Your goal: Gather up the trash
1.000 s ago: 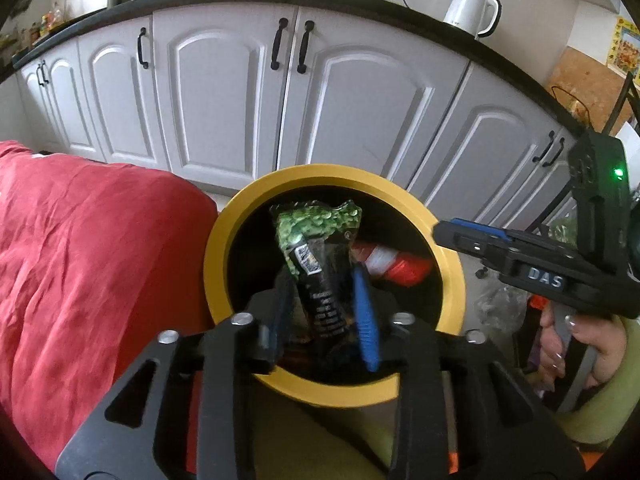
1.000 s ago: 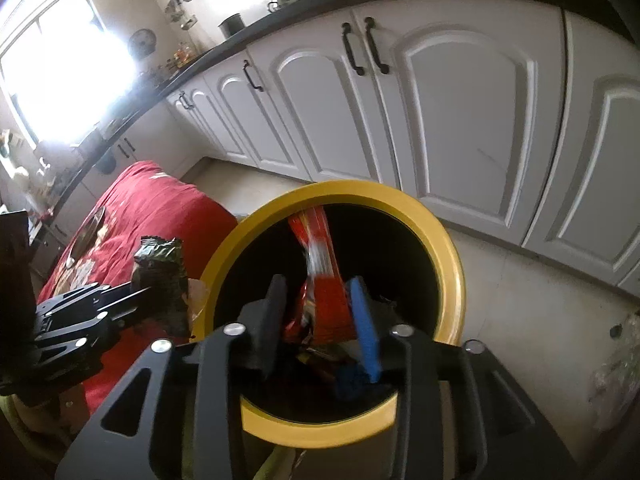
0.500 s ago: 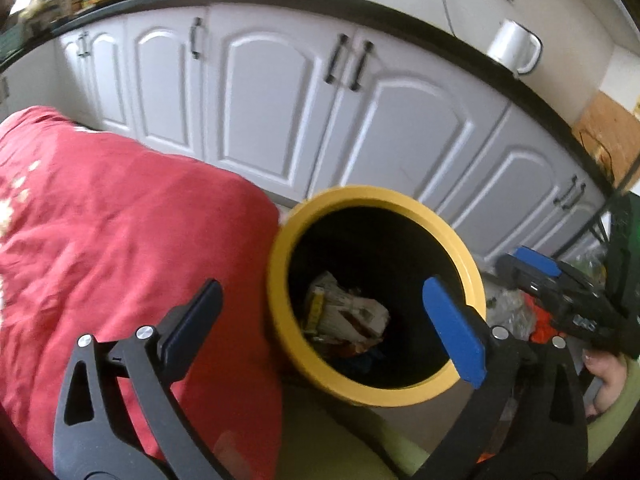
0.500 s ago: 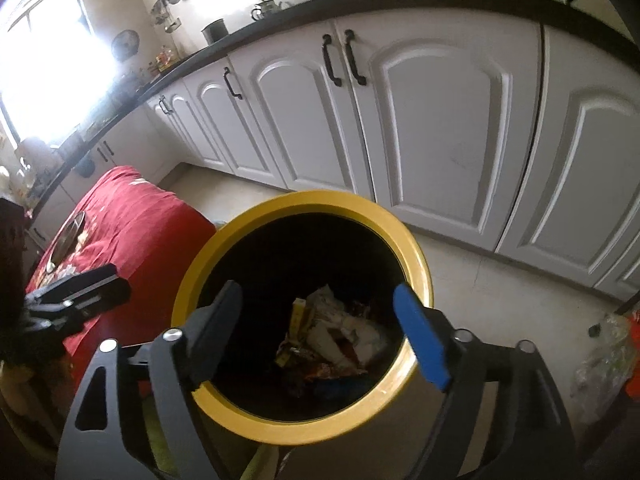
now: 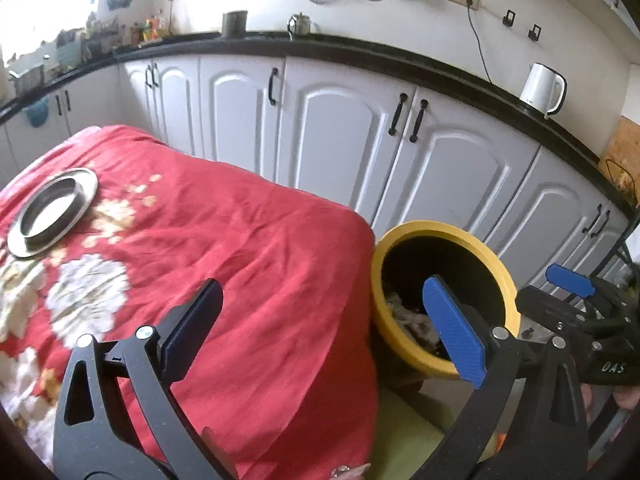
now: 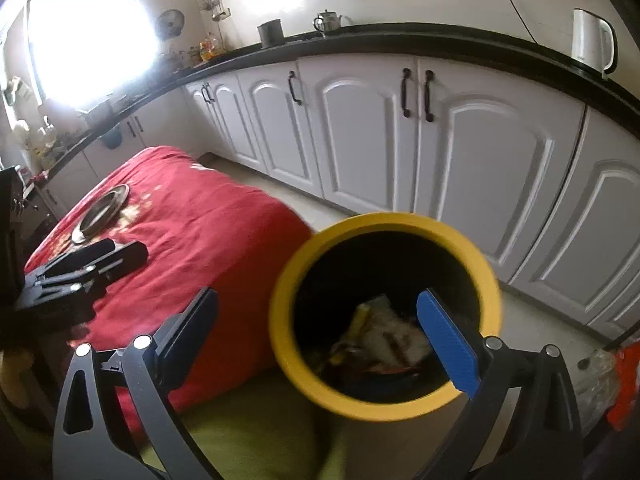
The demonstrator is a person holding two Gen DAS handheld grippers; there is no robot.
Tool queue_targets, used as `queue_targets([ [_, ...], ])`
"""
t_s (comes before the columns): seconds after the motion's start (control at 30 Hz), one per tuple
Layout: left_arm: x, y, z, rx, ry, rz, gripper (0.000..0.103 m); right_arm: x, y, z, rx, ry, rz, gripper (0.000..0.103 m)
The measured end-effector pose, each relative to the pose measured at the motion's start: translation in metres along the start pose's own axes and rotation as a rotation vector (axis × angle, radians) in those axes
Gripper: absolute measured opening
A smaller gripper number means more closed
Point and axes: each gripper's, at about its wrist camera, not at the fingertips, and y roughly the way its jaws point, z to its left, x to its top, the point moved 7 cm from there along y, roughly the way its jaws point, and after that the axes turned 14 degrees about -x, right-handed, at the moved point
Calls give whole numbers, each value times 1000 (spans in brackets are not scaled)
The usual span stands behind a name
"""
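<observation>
Both claws stood wide with nothing between the pads — the left claw over the edge of the red cloth, the right claw over the rim of the yellow bin, and the right one's jaws had just been opening. Crumpled wrappers lay at the bottom of the bin, which stood on the floor just beside the cloth. Farther on the cloth rested a steel plate — behind it white cabinets and a white kettle on the dark counter.
</observation>
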Motion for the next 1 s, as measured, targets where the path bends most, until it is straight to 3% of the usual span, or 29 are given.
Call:
queue_targets([
  [0.27,-19,-43,3,27,23,-87,92,-12,-40,32,-59,-42,-185,97],
  [0.47,-26,-74,2,87,68,-197,92,-26,-61,30,-66,0,-295,97],
  [0.63,-29,-91,1,92,78,-256,92,-27,-85,29,-79,7,-417,97],
  [1.0,-35,-95,1,88,79,-267,92,-27,-83,29,-79,-16,-406,97],
])
